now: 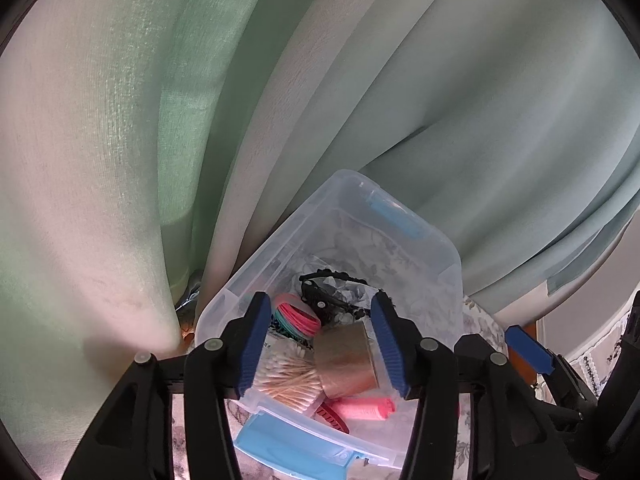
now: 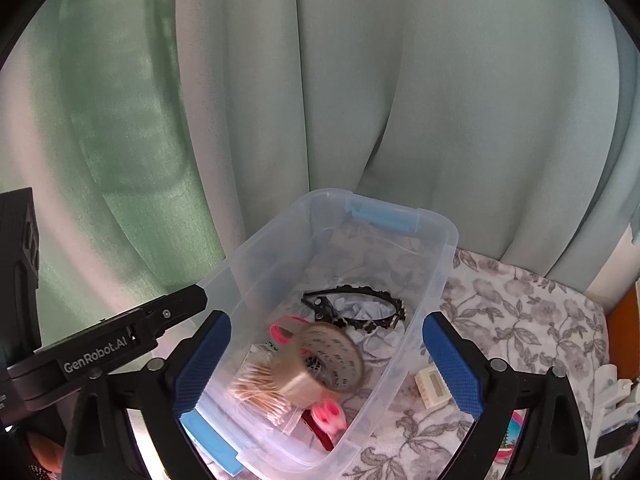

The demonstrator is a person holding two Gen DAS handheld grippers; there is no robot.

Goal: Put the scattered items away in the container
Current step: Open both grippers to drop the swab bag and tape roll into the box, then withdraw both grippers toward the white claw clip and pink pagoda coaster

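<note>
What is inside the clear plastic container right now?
In the clear container: a tape roll on cotton swabs, pink hair rollers, coloured hair ties and a black headband. Whatever lies beneath the tape is hidden.

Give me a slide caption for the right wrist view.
Open right gripper above clear bin, where a blurred tape roll overlaps cotton swabs.

Two wrist views, both angled down at close range.
The clear plastic container [image 1: 436, 256] is seen from its near end by the left camera; it [image 2: 436, 236] and the green curtain [image 2: 440, 80] are shared with the right.
</note>
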